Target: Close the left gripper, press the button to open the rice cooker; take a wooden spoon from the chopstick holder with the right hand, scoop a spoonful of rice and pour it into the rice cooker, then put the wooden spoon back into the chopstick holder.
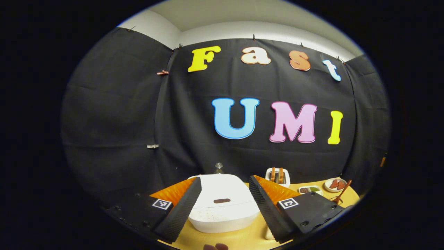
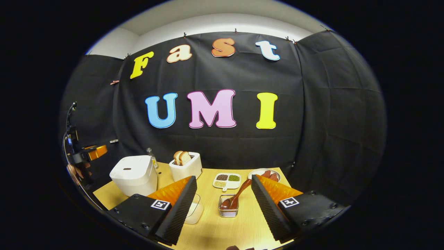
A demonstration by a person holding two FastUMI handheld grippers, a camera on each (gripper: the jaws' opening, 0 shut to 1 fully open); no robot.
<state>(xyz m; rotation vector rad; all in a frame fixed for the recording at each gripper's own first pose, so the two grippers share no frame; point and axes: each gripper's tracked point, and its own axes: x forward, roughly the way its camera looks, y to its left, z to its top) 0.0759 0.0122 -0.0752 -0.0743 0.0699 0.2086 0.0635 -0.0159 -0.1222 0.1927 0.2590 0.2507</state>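
Two pairs of fingers stand wide apart, gripping nothing. In the left gripper view, the left gripper (image 1: 224, 205) hangs above the shut white rice cooker (image 1: 223, 205), its lid button (image 1: 222, 200) between the fingers. In the right gripper view, going left to right on the wooden surface (image 2: 215, 229): rice cooker, toaster (image 2: 186, 166), then the chopstick holder (image 2: 228, 206) with the wooden spoon (image 2: 237, 197) leaning in it, ahead of the right gripper (image 2: 223, 205).

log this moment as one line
stage: start | left gripper: open, facing rice cooker, lid shut | right gripper: open | wooden spoon: in holder
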